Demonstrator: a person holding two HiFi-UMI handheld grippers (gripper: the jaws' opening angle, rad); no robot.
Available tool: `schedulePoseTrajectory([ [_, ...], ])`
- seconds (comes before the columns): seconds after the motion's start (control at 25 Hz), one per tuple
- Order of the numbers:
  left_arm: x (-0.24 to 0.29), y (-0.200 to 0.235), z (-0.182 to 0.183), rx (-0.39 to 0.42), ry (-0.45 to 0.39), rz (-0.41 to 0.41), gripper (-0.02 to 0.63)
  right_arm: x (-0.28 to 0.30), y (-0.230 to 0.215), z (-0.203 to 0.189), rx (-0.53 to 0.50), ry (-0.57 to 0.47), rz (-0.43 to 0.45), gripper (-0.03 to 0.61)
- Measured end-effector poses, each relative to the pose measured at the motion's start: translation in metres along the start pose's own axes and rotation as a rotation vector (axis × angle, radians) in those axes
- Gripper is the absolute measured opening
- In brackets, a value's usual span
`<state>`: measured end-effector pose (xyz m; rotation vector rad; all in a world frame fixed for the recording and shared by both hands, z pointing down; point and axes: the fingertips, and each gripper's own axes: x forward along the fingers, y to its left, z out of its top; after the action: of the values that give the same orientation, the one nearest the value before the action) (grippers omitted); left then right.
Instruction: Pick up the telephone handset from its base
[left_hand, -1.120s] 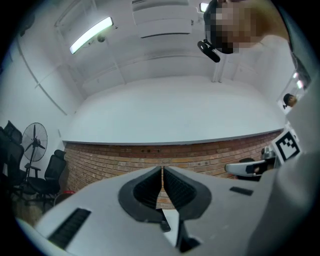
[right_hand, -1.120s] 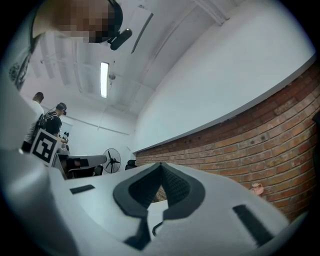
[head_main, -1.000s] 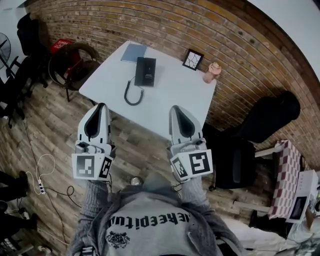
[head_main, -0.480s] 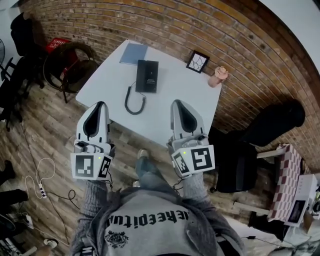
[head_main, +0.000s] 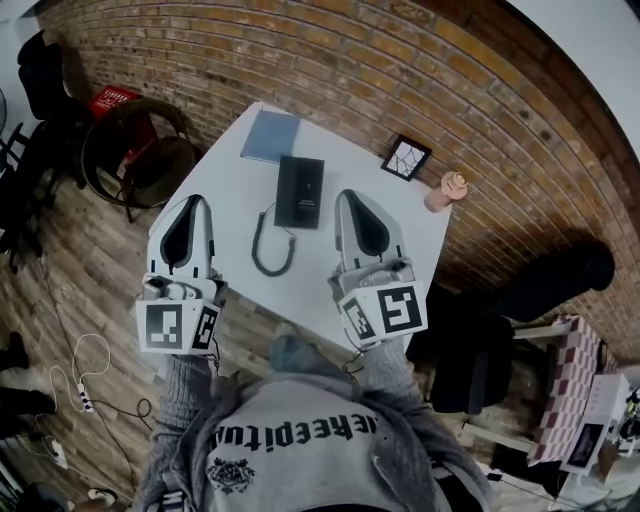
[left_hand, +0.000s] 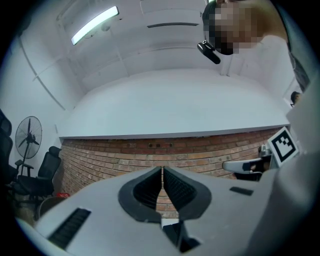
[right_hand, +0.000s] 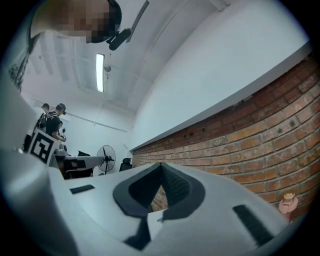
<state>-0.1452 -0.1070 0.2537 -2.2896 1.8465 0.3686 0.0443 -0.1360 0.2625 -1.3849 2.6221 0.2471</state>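
Observation:
A black telephone (head_main: 300, 190) lies flat on the white table (head_main: 230, 175), its handset on the base. Its coiled cord (head_main: 270, 248) loops toward the near edge. My left gripper (head_main: 196, 202) hangs over the table's near left edge, left of the cord, jaws shut and empty. My right gripper (head_main: 350, 195) hovers over the table just right of the phone, also shut with nothing in it. In the left gripper view (left_hand: 162, 171) and the right gripper view (right_hand: 161, 166) the jaw tips meet, with brick wall beyond. The phone is hidden in both gripper views.
A blue notebook (head_main: 271, 135) lies behind the phone; a framed picture (head_main: 406, 158) and a pink cup (head_main: 444, 192) stand at the table's right. Dark chairs (head_main: 135, 150) sit left of the table, a black bag (head_main: 480, 345) right. Cables (head_main: 80, 365) trail on the wooden floor.
Both grippers and the person have moved forward to the table. The gripper tips, earlier short of the near edge, now reach over the table beside the phone and cord. Jaws stayed shut.

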Motion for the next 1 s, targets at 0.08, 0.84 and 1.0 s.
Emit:
schedulePoseTrajectory([
  [0.08,0.019,0.003,-0.005,-0.004,-0.003,-0.005,0.014,0.014,-0.009,-0.003,-0.004,0.002,0.001,0.003],
  [0.84,0.126,0.019,-0.083,-0.113,0.161,-0.208,0.014,0.084,-0.056,-0.057,0.022,0.108,-0.161,0.003],
  [1.0,0.137,0.019,-0.12,-0.191,0.269,-0.299,0.014,0.091,-0.055,-0.072,0.034,0.14,-0.206,0.003],
])
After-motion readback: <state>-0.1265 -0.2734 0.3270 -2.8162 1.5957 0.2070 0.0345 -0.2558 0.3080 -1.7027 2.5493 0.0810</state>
